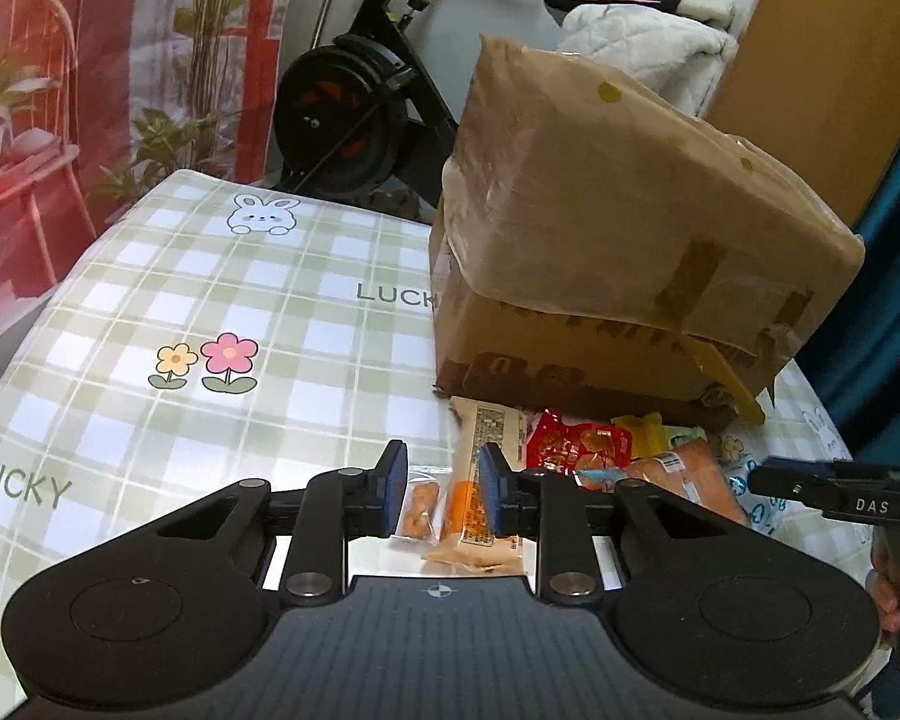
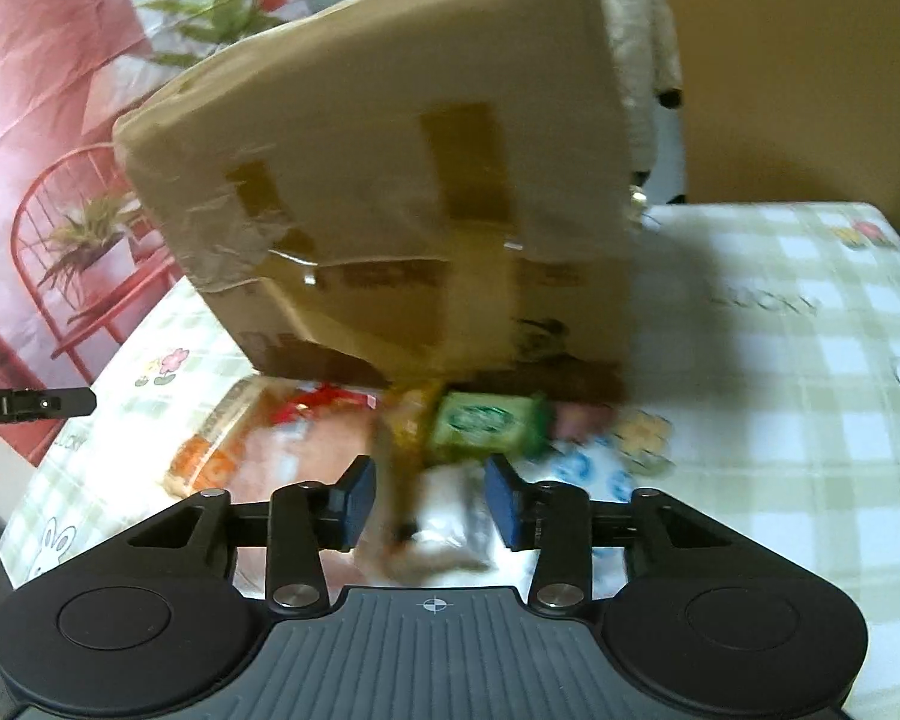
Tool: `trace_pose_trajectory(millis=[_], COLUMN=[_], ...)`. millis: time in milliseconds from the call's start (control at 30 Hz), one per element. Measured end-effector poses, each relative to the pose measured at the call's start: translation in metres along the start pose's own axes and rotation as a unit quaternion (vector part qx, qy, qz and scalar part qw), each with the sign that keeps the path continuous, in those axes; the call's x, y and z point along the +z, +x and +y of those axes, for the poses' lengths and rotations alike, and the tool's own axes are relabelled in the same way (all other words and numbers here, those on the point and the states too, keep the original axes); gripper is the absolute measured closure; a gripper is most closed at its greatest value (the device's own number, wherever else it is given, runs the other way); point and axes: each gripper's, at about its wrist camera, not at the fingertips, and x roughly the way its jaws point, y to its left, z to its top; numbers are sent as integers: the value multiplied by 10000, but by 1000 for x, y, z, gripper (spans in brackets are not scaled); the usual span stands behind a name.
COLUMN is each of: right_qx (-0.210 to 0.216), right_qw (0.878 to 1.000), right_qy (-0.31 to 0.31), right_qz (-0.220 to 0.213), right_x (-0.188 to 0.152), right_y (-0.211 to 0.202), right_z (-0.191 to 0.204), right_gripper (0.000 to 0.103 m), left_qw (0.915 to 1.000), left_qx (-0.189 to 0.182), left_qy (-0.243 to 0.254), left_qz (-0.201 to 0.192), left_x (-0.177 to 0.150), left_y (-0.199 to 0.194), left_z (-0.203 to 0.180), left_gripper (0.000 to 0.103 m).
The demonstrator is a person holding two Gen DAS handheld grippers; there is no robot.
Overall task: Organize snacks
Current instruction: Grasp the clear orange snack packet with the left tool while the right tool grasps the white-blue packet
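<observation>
A taped cardboard box (image 1: pixel 618 228) is tipped over, its open mouth low over a pile of snack packets on the checked tablecloth (image 1: pixel 210 312). The pile holds a red packet (image 1: pixel 570 441), an orange packet (image 1: pixel 468 504), a small clear cookie packet (image 1: pixel 420 501) and a green packet (image 2: pixel 486 423). My left gripper (image 1: pixel 441 489) is open, fingers on either side of the orange and cookie packets at the pile's left end. My right gripper (image 2: pixel 429 495) is open over a brown-and-white packet (image 2: pixel 432 531); the right wrist view is blurred. The box (image 2: pixel 402 192) fills that view.
An exercise bike (image 1: pixel 354 102) stands behind the table. A printed red backdrop (image 1: pixel 60 90) hangs at the left. White bedding (image 1: pixel 642 48) lies behind the box. The right gripper's finger (image 1: pixel 834 489) shows at the left wrist view's right edge.
</observation>
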Motion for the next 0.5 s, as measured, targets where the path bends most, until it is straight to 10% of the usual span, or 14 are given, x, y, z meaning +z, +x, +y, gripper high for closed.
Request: trace_pose_trajectory(millis=[67,500], right_qx=[9,73], right_qw=[9999,9980], right_qy=[-130,-620], right_qz=[25,71], right_x=[4,7], right_y=[9,20], right_z=[18,61], right_gripper=[34,45], left_qw=[10000,9986], left_qx=[30,-143], left_qy=[3,263], left_qz=[24,438], left_x=[-1,-15], left_y=[3,55], left_z=[2,24], left_gripper=[75,84])
